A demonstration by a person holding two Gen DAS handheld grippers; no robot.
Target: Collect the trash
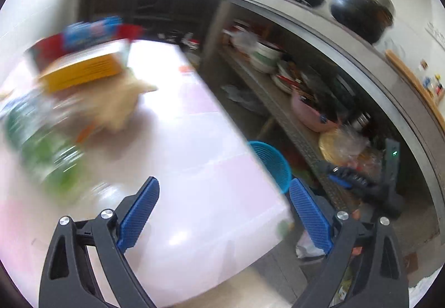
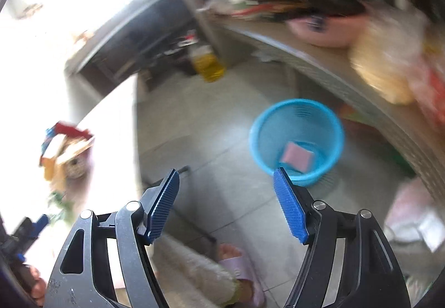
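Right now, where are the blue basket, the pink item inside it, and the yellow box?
blue basket [image 2: 335,124], right wrist view, right rim.
pink item [image 2: 297,157], right wrist view, its flat face.
yellow box [image 1: 83,73], left wrist view, front side.

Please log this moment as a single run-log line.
left gripper: open, empty, over table | right gripper: open, empty | blue basket: on floor, holds pink item | trash pile: on table

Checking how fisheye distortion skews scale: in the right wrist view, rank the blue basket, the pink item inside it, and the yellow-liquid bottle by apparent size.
1. Blue basket, clearly largest.
2. and 3. Yellow-liquid bottle and pink item look alike; the bottle stands farther away and is blurred, so no ranking.
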